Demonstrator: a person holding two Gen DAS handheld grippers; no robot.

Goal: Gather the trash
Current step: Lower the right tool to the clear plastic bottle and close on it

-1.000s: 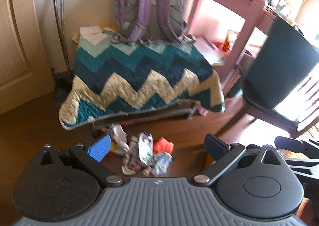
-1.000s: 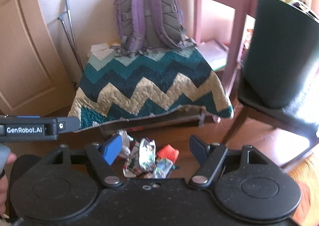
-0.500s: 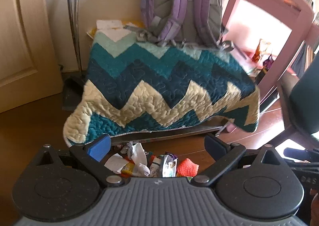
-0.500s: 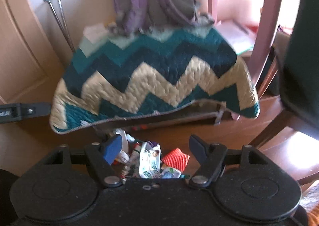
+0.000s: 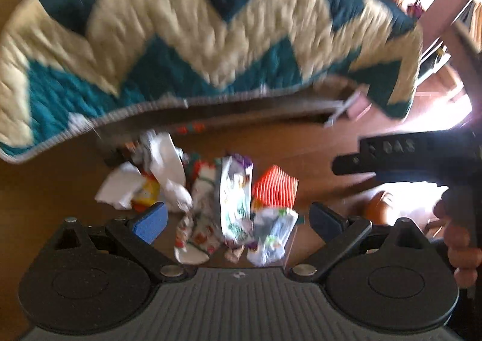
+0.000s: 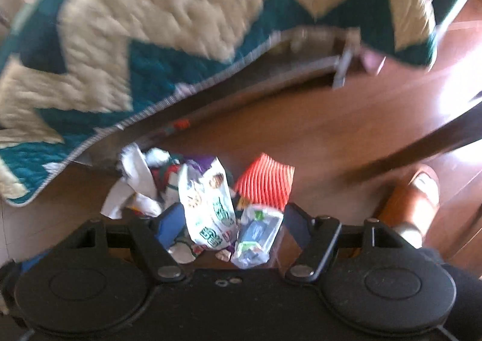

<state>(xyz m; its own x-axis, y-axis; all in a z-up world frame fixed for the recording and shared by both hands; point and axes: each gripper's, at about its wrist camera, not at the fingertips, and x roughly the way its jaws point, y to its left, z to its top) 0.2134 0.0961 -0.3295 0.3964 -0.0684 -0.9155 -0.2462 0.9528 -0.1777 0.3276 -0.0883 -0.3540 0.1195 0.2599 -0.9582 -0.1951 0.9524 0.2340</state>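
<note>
Both tools had dropped close over the trash, jaws spread, gripping nothing. Between the right tool (image 6: 232, 222) jaws: white printed snack wrapper (image 6: 208, 208), small blue-green packet (image 6: 256, 235). Left tool (image 5: 238, 217) straddled the same heap. Just beyond, red ribbed wrapper (image 6: 265, 181); farther, teal-and-cream zigzag quilt (image 6: 150, 25). Pickup looked imminent.

A teal, navy and cream zigzag quilt (image 5: 192, 40) hangs above white, purple and orange-striped wrappers (image 5: 229, 205) on a brown wooden floor (image 6: 316, 130).
</note>
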